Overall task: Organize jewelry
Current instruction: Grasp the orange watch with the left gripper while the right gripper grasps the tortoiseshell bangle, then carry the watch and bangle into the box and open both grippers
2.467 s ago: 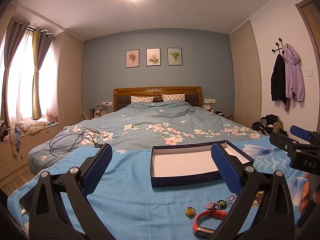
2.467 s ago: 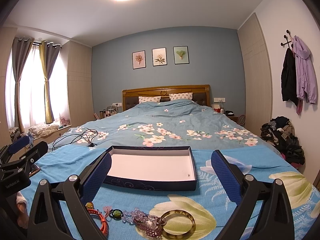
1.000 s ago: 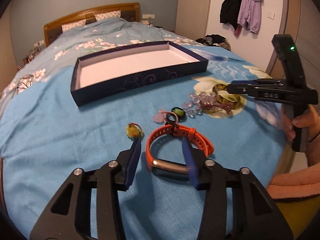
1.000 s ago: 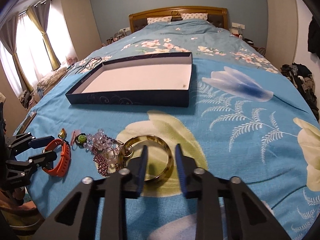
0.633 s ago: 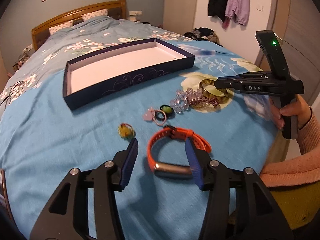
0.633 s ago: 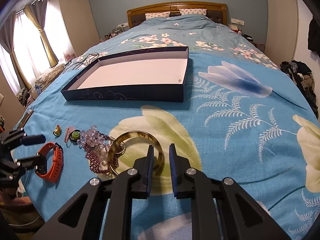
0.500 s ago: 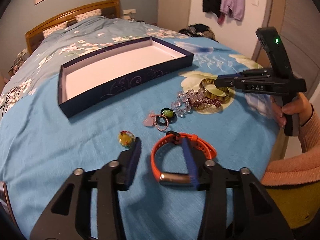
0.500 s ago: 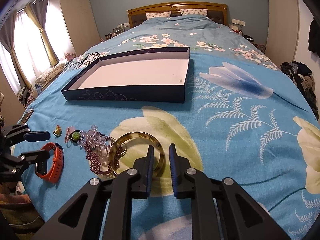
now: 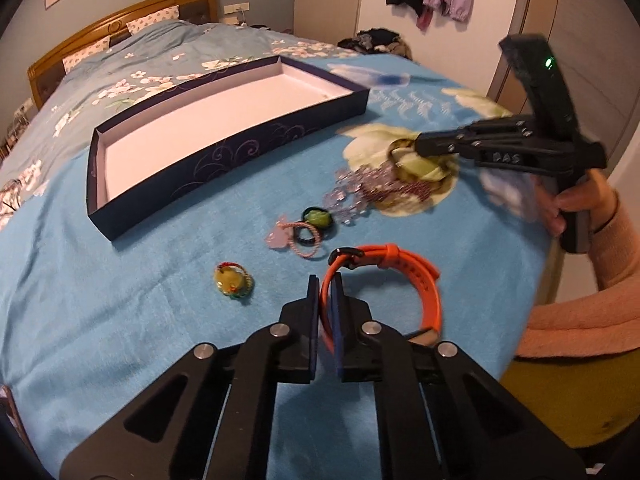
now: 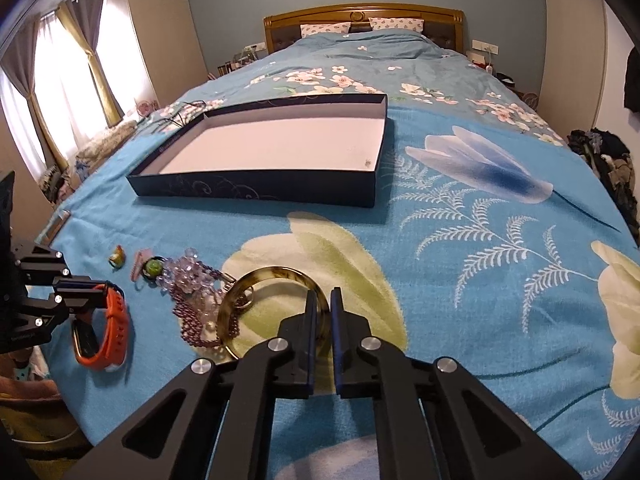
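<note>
Left gripper [image 9: 325,286] is clamped on the near strap of the orange wristband [image 9: 404,264], its jaws having just closed on it; right gripper [image 10: 324,300] has likewise just closed and pinches the near rim of the amber bangle [image 10: 256,280]. Both pieces rest on the blue bedspread [image 10: 460,320], near its front edge; the empty navy box [image 10: 256,184] sits beyond them, open side up. Judgement: lift each piece straight up before carrying it forward; the bangle overlaps the purple bead strand [image 10: 196,320] and could drag it along, so rise slowly; clear the box wall, then lower inside before letting go.
</note>
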The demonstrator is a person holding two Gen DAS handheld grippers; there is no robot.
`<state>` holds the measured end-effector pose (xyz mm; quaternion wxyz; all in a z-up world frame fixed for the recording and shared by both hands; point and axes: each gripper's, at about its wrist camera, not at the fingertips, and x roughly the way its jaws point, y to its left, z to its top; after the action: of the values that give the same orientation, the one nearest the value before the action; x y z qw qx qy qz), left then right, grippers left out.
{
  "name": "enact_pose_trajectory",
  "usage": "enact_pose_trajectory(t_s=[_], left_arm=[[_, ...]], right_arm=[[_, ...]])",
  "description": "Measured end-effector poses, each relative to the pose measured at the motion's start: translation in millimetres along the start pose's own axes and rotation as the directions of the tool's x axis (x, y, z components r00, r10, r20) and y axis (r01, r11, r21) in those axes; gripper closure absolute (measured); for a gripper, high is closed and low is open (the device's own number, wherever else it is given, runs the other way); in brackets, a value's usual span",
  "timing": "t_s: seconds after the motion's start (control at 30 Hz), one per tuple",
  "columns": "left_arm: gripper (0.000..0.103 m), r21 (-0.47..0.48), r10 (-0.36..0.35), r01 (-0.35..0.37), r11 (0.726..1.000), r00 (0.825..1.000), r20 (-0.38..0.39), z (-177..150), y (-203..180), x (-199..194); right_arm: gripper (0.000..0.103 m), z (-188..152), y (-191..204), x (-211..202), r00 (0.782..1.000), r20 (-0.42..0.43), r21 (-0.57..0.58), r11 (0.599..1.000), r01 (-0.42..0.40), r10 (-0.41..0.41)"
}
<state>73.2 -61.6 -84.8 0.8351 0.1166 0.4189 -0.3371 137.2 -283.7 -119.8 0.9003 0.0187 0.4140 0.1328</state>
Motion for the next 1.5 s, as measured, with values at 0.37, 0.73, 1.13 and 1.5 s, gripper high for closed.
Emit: enact_pose_trajectory(t_s=[0.37,0.73,1.13,1.5], left_arm=[[0.097,-0.115,0.033,-0.021,0.993,0.994,0.108,23,26,-28],[0.097,-0.239,0.176,-0.132,0.962,0.969,0.174,86,88,-25],[0.097,-0.361,0.248,-0.191,0.913,0.962,0.117,146,156,30],[0.097,-0.410,0.263,-0.226,0.884,0.964,0.036,175,197,83]], right_arm=[[0.098,27,-4,-22,0.994,0.097,0.011,0.999,-0.046,0.045],[0.098,107,0,10,0.986,0.157,-0.043,0.998,-0.048,0.054],[0.098,175,-4,86,0.995,0.098,-0.016,1.000,-0.021,0.023],[0.098,195,-9,135,0.999,0.009,0.015,0.999,0.032,-0.032]])
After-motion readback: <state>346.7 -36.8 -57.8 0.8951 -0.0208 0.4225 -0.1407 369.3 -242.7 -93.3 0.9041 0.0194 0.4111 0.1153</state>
